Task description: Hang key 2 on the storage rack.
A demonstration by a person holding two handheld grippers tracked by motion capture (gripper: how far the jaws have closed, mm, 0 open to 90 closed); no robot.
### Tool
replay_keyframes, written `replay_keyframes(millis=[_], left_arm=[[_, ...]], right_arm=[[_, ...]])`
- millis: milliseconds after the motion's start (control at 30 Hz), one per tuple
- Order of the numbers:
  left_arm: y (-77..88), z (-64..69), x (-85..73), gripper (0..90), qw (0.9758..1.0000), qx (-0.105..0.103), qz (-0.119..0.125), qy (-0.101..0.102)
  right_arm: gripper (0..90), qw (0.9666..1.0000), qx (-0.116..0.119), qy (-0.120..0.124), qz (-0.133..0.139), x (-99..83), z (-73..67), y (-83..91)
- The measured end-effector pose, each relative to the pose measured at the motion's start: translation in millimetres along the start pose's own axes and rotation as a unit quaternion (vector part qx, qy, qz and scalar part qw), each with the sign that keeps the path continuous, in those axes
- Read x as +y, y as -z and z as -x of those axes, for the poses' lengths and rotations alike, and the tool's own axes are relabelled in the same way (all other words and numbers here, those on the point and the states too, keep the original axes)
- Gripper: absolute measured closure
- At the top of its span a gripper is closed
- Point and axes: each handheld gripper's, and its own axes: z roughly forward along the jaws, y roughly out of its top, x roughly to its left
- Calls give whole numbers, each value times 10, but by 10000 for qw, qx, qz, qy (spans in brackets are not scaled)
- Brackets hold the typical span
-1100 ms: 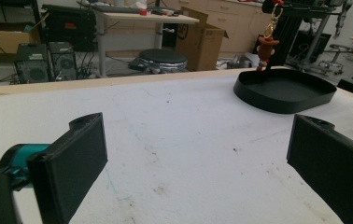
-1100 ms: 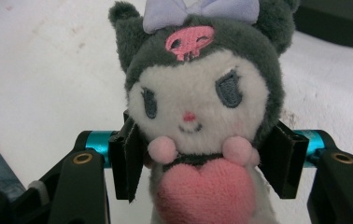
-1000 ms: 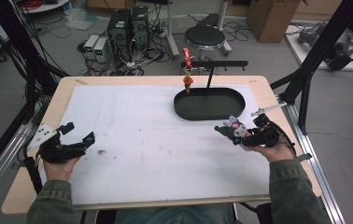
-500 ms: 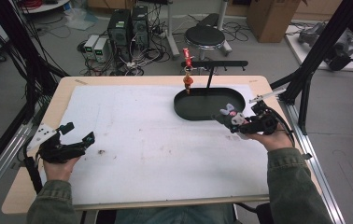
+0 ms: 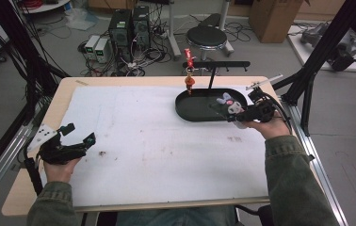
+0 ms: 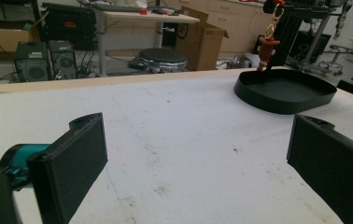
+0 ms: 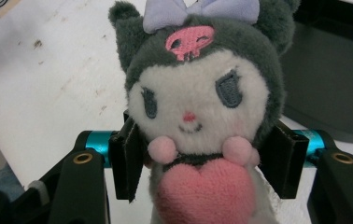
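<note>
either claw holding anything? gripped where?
Right claw is shut on the plush, jaws pressing its sides just below the head, level with its arms. Left claw is open and holds nothing.

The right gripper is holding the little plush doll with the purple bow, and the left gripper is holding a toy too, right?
Not quite. The right gripper does clamp the plush doll with the purple bow, but the left gripper holds nothing. The left gripper view shows its fingers spread wide apart with only the white table cover between them.
</note>
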Motion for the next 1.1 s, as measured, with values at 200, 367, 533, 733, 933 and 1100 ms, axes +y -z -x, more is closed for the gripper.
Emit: replay_keyframes(millis=[200,367,533,733,933,1100], left_arm=[[-3,-1,1,53,10000,-3,-11,-1],[-4,-1,2,53,10000,-6,-6,-5],[-2,-10,3,53,10000,-10,-20,-4],[-4,-12,5,53,10000,-17,-14,-13],[-9,-9,3,54,10000,-29,-16,-1],[5,-15,3,53,10000,-31,-4,20]], right_arm=[[400,10000,-1,-37,22,150,26,4],[400,9999,-39,-81,57,311,32,8],[399,9999,-137,4,38,472,17,-2],[399,9998,-156,-56,90,600,37,-23],[399,9994,-166,-222,184,715,136,-76],[399,9987,-383,-217,247,832,212,-132]])
